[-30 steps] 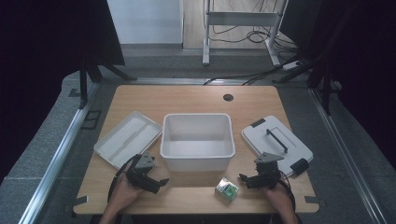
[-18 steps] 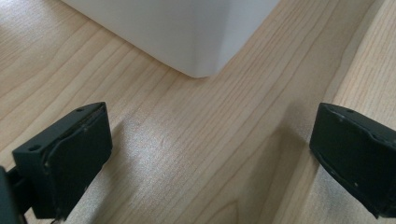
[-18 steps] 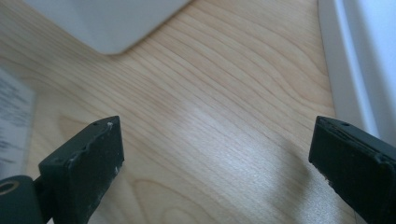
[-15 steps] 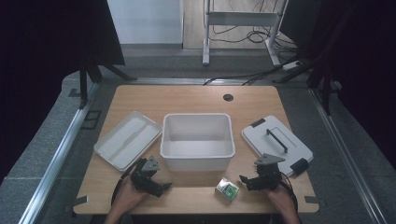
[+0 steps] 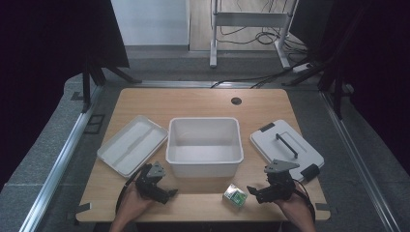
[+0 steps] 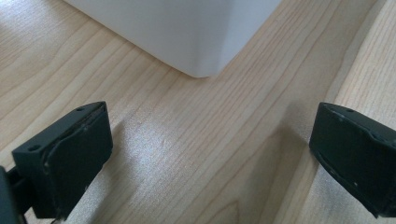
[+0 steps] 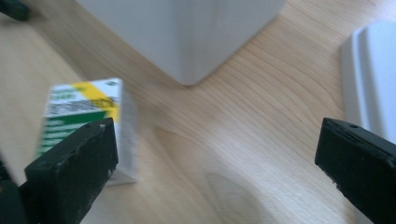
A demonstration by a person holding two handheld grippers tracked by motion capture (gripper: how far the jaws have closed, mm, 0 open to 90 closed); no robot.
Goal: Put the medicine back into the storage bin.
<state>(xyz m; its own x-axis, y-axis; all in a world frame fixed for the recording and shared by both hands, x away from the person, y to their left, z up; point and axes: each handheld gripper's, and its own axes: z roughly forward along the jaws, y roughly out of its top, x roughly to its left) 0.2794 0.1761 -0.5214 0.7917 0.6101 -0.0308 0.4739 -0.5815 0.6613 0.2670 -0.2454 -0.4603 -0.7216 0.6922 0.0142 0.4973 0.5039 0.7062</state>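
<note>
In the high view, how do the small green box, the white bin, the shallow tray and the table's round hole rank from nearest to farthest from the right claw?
Measured from the right claw:
1. Small green box, just beside it, toward the table's middle.
2. White bin, behind the box, at the centre.
3. Shallow tray, on the left side.

The round hole, at the far edge, is too close to the tray to call.

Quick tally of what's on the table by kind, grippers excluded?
Open white bin: 1
White lid with handle: 1
White shallow tray: 1
Small green and white box: 1
Total: 4
</note>
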